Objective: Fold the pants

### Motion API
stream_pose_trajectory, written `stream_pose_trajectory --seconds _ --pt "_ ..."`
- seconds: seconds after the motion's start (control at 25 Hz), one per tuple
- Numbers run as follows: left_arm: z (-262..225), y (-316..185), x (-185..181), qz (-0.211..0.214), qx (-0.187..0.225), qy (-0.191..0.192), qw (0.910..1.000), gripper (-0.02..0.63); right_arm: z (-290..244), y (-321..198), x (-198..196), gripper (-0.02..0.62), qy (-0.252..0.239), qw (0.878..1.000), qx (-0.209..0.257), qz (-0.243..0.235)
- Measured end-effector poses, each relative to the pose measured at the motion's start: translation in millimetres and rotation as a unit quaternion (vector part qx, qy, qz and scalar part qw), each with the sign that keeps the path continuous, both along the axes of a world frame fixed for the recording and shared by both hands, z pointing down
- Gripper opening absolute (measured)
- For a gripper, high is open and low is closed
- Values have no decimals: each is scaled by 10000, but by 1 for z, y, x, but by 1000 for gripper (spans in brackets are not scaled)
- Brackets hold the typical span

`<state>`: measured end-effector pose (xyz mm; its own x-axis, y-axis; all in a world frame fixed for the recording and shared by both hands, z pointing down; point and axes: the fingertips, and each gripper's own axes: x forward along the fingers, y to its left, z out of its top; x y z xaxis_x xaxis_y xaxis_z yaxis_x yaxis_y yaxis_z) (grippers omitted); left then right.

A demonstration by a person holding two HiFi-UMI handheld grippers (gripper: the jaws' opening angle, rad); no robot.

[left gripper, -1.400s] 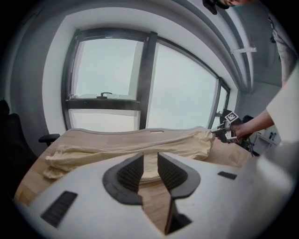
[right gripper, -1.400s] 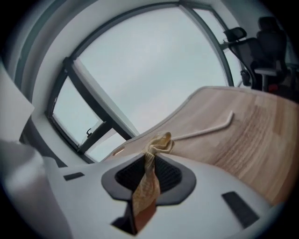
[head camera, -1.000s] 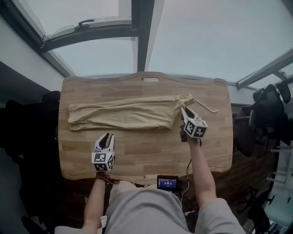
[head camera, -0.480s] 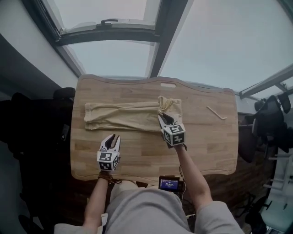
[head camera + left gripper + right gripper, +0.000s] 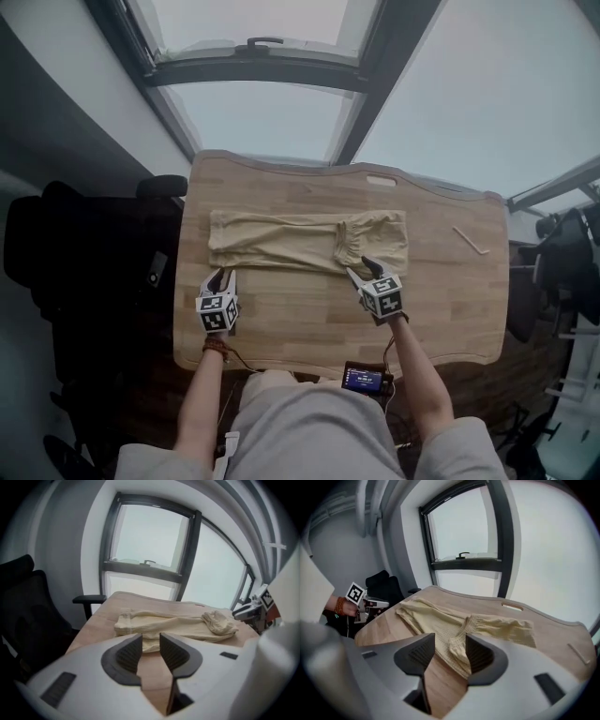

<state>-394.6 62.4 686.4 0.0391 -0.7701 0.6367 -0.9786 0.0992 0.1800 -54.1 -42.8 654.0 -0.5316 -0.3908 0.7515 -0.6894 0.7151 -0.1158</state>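
- While the beige pants lie as a long strip across the far half of the wooden table, both grippers sit at the strip's near edge, well apart from each other.
- At the strip's right end the waist part is doubled back on top of the legs, and its gathered waistband lies crosswise on the cloth.
- The leg ends reach toward the table's left side, near a black chair.
- The right gripper points down at the waistband's near end.
- In the right gripper view, the right gripper has its jaws wide apart, having just been opening. The rumpled near end of the waistband on the pants shows in the gap, but neither pad presses on it, so nothing is gripped.
- The left gripper points at the near left corner of the strip, close to the leg ends.
- In the left gripper view, the left gripper has its jaws a narrow gap apart, having just been opening a little. Only bare wood shows between them, and the pants lie just ahead.
- A thin pale stick lies alone near the table's far right corner.
- A small device with a lit screen sits at the table's near edge, just in front of the person.
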Motion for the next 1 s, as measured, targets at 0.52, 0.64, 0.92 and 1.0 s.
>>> stream_pose_trajectory --seconds 0.52,0.64,0.92,1.0 --pt "49 -26 -77 -1204 -145 990 9877 229 -4 21 82 192 395 9911 25 1274" --pt "42 -38 -81 -911 -125 594 9940 230 -5 27 86 190 551 9916 76 1168" --pt "63 -50 -87 -437 -706 381 9958 249 33 2 35 189 901 9947 278 406" --pt "71 -47 -83 -381 -944 533 9934 253 54 -5 4 233 1130 9927 379 -198"
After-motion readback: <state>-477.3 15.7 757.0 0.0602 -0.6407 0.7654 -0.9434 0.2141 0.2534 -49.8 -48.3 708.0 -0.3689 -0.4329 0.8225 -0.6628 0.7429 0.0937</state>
